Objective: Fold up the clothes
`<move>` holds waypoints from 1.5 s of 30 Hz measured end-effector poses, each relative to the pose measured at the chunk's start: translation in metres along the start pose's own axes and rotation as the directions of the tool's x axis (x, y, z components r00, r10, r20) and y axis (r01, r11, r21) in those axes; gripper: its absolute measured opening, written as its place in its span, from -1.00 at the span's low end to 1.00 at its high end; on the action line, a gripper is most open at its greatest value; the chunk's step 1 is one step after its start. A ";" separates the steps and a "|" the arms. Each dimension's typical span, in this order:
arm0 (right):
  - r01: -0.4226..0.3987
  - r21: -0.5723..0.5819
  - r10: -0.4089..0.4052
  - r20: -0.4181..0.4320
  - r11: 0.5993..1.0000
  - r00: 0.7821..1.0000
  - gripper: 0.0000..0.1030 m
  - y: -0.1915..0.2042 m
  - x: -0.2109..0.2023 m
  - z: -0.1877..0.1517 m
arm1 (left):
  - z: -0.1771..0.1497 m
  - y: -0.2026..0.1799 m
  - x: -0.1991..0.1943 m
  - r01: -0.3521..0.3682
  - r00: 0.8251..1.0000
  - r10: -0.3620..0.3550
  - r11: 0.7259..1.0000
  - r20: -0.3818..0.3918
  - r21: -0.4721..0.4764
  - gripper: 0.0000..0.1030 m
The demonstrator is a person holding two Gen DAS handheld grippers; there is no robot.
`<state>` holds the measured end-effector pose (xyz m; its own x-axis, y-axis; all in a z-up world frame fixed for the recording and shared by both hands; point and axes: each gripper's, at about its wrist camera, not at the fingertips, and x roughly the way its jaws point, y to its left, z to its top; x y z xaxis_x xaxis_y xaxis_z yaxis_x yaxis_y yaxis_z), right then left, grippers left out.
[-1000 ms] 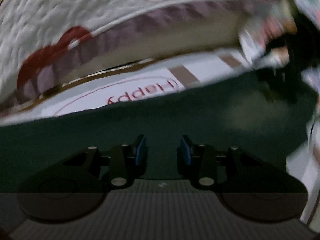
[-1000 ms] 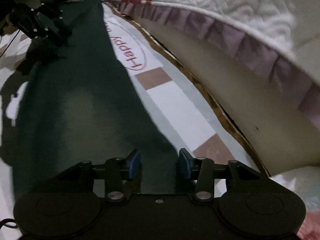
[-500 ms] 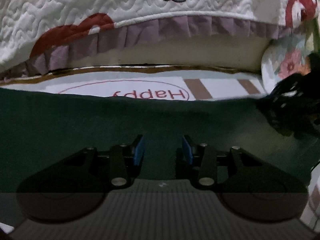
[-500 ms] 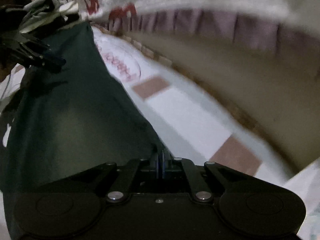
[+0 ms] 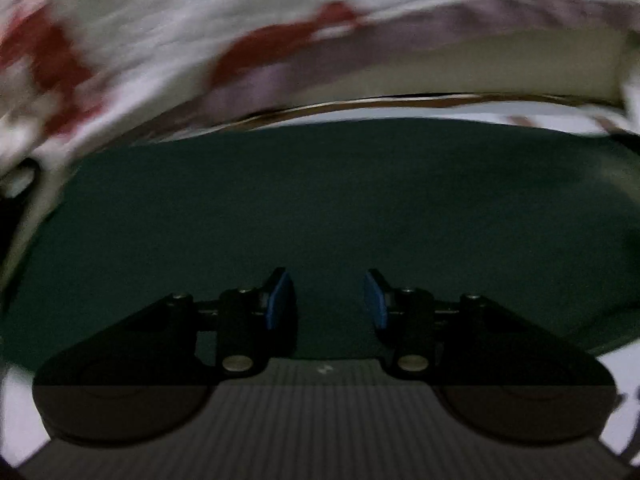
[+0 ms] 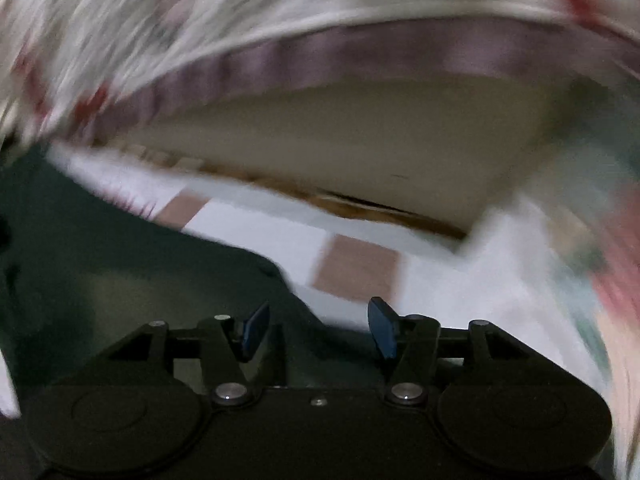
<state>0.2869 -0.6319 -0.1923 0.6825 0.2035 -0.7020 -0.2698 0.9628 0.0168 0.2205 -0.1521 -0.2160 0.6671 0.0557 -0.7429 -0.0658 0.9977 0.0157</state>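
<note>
white checked mat (image 6: pixel 256 232) – dark green garment (image 5: pixel 320 208) on it.

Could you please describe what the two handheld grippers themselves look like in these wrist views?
Both the left gripper and right gripper are matte black, with rounded housings, silver pivot screws and blue pads on the fingers. The left body shows a ribbed grey surface. No cables or sleeves are clearly visible.

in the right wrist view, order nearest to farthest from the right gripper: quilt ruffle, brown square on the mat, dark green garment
1. dark green garment, under and left of the right gripper.
2. brown square, just ahead, slightly right, on the mat.
3. quilt ruffle, farthest, across the top.
</note>
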 end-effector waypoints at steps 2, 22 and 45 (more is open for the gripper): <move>0.035 0.126 -0.039 0.029 0.991 0.999 0.14 -0.016 -0.032 -0.021 | 0.005 0.051 -0.021 -0.010 1.000 0.014 0.977 0.016 -0.214 -0.08; 0.039 0.780 -0.131 0.056 0.625 0.990 0.20 -0.059 -0.148 -0.178 | -0.011 0.256 -0.049 0.019 0.986 0.112 0.671 0.127 -0.741 -0.21; -0.055 0.844 -0.113 0.136 0.534 0.984 0.24 -0.041 -0.127 -0.183 | -0.027 0.268 -0.030 0.118 0.990 0.021 0.406 0.138 -0.906 0.03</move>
<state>0.0871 -0.7299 -0.2341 0.7944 0.1160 -0.5962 0.3914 0.6530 0.6484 0.1632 0.1122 -0.2079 0.7618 0.0811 -0.6427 -0.6205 0.3764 -0.6880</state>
